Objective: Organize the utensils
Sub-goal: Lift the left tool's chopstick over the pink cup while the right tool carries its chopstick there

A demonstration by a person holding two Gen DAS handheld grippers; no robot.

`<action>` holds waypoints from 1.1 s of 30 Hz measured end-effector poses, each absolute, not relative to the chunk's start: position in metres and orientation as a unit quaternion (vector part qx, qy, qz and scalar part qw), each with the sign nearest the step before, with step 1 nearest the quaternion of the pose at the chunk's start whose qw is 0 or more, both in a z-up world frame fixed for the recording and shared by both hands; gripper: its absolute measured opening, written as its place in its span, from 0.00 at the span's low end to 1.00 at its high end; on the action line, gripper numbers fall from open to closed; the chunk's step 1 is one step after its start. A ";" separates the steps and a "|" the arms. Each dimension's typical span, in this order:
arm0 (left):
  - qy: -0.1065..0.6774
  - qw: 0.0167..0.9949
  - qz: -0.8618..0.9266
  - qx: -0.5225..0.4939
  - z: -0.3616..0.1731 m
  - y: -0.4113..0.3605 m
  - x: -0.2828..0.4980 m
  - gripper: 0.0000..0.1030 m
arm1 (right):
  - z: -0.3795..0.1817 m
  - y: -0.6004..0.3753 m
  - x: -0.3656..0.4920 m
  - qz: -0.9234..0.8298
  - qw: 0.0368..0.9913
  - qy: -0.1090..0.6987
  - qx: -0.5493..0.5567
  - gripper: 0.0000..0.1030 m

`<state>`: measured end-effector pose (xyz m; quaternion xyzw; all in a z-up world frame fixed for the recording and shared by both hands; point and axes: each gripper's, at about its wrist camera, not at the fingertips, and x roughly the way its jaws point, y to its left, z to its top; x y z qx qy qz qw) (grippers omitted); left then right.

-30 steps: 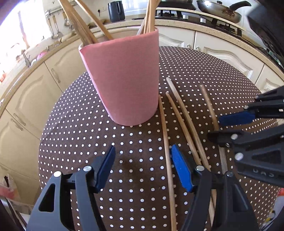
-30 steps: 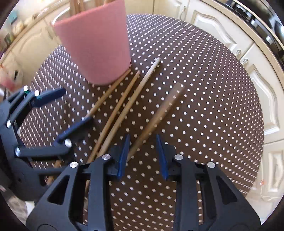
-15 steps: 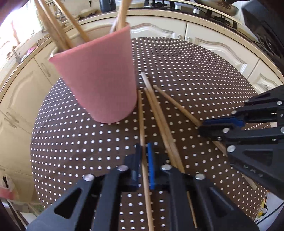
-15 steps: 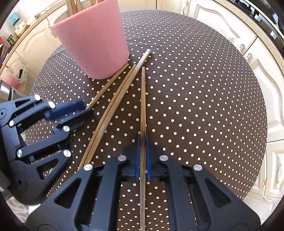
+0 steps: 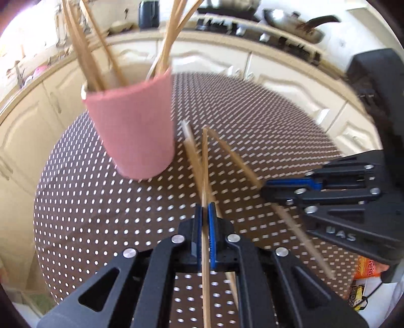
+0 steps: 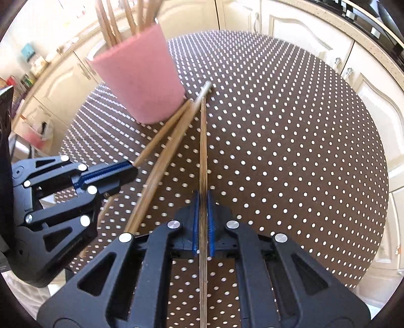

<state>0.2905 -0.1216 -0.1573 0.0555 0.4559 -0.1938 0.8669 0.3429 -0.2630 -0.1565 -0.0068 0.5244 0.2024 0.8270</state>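
Note:
A pink cup (image 5: 133, 126) holding several wooden chopsticks stands on the round brown dotted table (image 5: 265, 121); it also shows in the right wrist view (image 6: 141, 75). My left gripper (image 5: 205, 217) is shut on one chopstick (image 5: 205, 161) that points toward the cup. My right gripper (image 6: 202, 209) is shut on another chopstick (image 6: 203, 141); the right gripper also shows in the left wrist view (image 5: 267, 189). Two more chopsticks (image 6: 164, 156) lie together on the table between the grippers. The left gripper also shows in the right wrist view (image 6: 131, 174).
Cream kitchen cabinets (image 6: 303, 27) curve around the far side of the table. A pan (image 5: 290, 22) and a black kettle (image 5: 149, 14) sit on the counter. The table edge (image 6: 378, 201) drops off at the right.
Both grippers closed on a chopstick each over the last second. Both have since lifted a little, with the cup now seen lower and farther off.

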 end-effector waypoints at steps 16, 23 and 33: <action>0.211 0.953 -0.211 -0.042 -0.067 -0.083 0.243 0.05 | -0.054 -0.288 0.296 0.265 0.903 0.327 0.086 0.06; 0.116 0.972 -0.187 -0.086 -0.035 -0.054 0.250 0.05 | -0.032 -0.265 0.314 0.276 0.929 0.224 0.105 0.06; 0.062 0.974 -0.164 -0.143 -0.017 -0.030 0.310 0.05 | -0.017 -0.222 0.359 0.268 0.953 0.101 0.099 0.06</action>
